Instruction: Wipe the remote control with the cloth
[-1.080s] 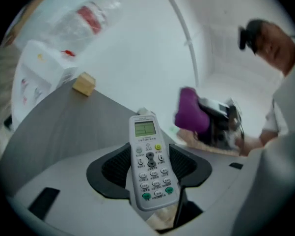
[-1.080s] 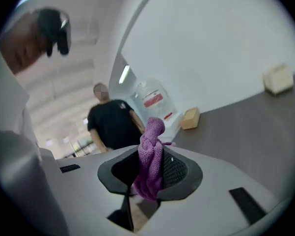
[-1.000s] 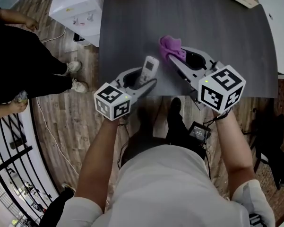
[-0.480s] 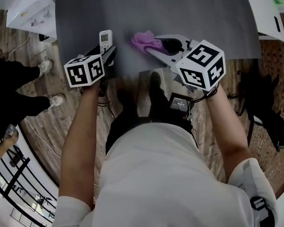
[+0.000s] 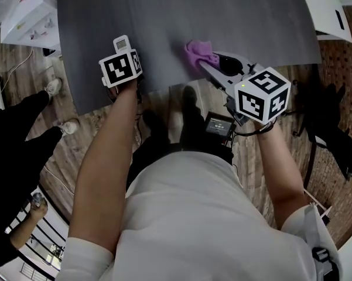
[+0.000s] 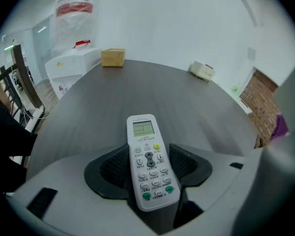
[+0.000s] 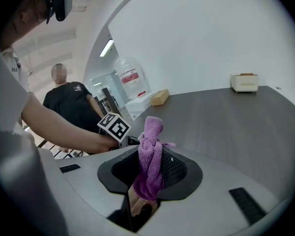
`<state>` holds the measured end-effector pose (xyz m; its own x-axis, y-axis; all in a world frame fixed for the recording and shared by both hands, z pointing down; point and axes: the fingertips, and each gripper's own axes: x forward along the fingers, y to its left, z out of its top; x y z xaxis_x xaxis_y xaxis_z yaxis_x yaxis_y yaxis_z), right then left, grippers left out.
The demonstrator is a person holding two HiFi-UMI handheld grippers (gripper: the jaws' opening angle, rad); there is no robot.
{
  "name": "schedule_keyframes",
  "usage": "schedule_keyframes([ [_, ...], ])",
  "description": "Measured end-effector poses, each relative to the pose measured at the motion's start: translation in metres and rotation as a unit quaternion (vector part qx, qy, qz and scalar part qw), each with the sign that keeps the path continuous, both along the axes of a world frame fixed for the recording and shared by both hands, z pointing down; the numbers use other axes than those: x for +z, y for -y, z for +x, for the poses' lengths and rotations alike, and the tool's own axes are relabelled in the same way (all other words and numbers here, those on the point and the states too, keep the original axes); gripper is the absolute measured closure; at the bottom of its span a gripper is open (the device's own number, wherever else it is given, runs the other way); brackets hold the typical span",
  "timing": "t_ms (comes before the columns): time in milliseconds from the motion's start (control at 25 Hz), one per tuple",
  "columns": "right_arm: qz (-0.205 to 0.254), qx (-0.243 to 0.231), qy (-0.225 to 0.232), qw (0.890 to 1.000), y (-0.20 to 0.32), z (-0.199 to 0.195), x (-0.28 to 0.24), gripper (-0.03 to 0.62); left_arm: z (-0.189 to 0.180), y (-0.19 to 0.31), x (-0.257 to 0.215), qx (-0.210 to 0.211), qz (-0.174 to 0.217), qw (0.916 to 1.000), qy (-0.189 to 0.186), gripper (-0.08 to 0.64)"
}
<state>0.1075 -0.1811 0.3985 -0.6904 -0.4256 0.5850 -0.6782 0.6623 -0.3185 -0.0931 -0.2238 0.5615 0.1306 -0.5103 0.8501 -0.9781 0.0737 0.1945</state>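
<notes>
Grip check on both sides: the left claw (image 6: 149, 171) is clamped on the slim white plastic remote control (image 6: 148, 156), pads pressing its two long edges. The button end is buried between the jaws and the little screen end pokes out ahead, face up to that claw's own camera. Over on the other side, the right claw (image 7: 149, 173) is pinched shut on a bunched purple microfibre cloth (image 7: 151, 154), and a fat tuft stands proud beyond its tips. From the head view both claws hang over the near edge of the dark grey worktop (image 5: 234, 10). The left claw (image 5: 124, 51) and right claw (image 5: 209, 64) are apart, with bare surface between them. Here is the relation that matters: the remote (image 5: 122, 42) lies off to the left of the cloth-carrying claw. Its long axis runs out along the left claw's jaws, away from the person, and the cloth (image 5: 198, 51) points roughly the same way rather than at it. The right gripper view agrees, with the left claw's marker cube (image 7: 113, 127) sitting to the left of the tuft and not touching it. So no wiping contact yet, by my read. The right claw looks the one to travel, swinging its tuft leftward onto the exposed screen end and then stroking along the remote's length.
</notes>
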Motion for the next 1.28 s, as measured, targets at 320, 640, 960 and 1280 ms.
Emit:
schedule_keyframes([
  [320,0.002,-0.005,0.002,1.000,-0.010,-0.005,0.000,0.488,0.013,-0.004,-0.008,0.030,0.012,0.9985,-0.044,0.288],
  [640,0.010,0.028,-0.009,1.000,-0.022,-0.003,-0.002,0.488,0.002,-0.026,-0.031,0.041,0.056,0.9945,-0.078,0.285],
  [960,0.028,0.063,0.000,0.998,-0.067,-0.016,-0.014,0.488,-0.036,-0.110,-0.079,0.028,0.139,0.9794,-0.144,0.285],
  [1280,0.052,0.066,0.037,0.996,-0.109,-0.009,-0.035,0.488,-0.031,-0.250,-0.152,-0.003,0.252,0.9139,-0.319,0.331],
])
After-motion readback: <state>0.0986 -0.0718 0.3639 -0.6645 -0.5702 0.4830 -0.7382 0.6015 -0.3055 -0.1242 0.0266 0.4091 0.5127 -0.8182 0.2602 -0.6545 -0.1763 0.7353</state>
